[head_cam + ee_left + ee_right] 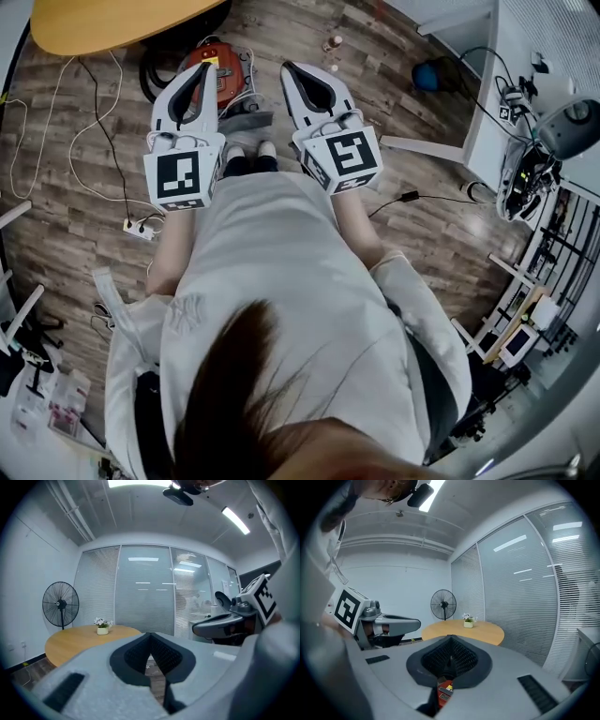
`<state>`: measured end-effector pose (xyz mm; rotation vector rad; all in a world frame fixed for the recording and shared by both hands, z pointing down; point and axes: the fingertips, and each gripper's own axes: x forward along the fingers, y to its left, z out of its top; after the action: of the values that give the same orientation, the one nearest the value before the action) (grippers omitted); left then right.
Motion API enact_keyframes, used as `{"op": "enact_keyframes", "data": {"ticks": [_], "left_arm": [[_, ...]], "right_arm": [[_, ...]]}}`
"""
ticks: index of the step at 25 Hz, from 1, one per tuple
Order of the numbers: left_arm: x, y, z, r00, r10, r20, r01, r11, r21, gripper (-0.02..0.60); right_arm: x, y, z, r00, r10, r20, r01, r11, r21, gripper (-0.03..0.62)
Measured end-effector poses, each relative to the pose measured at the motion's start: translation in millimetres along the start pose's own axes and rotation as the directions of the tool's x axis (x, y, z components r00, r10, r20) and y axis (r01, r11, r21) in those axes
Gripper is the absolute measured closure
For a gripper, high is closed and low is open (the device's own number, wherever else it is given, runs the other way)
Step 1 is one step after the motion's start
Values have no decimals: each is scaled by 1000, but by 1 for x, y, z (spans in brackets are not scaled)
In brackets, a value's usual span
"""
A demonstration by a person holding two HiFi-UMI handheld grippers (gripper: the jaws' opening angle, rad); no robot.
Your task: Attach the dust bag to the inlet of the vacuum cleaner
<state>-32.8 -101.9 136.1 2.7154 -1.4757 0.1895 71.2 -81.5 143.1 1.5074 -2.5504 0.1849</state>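
The red vacuum cleaner [222, 82] lies on the wood floor in front of the person's feet, with its dark hose curled beside it. My left gripper [204, 67] hangs in the air above it, shut and empty. My right gripper [291, 67] is level with it to the right, also shut with nothing held. In the left gripper view the jaws [150, 635] meet at the tips. In the right gripper view the shut jaws [450, 640] leave a gap lower down, where a bit of the red vacuum cleaner [444, 692] shows. I cannot pick out a dust bag.
A round wooden table [112, 23] stands beyond the vacuum, with a small flower pot [102, 627] on it and a standing fan [60, 604] behind. A white power strip [141, 227] and cables lie on the floor to the left. White desks [487, 103] with equipment fill the right.
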Motion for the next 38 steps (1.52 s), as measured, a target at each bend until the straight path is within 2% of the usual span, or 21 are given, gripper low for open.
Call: {"op": "enact_keyframes", "data": {"ticks": [8,14,21,30,38], "left_arm": [[-15,2,2,1000,11,14,-11,1000,-15,566],[-23,-6,-6,1000,-11,19,12,999,-41,565],[-23,-7,-15,1000,-22,8,22,999,-47,565],[-24,-8,-15,1000,-16,9,16,999,-49,565],[-23,-13,-13,1000,-21,17,22,999,-37,565]], "right_arm": [[-16,-5,-1,999,-40,3,40,999,24,592],[-24,-4,-6,999,-49,7,49,998,44,592],[-22,0,-17,999,-43,-4,43,998,44,591],[-19,6,-8,999,-16,33,15,999,44,591],[-21,3,-12,1000,-10,15,10,1000,27,591]]}}
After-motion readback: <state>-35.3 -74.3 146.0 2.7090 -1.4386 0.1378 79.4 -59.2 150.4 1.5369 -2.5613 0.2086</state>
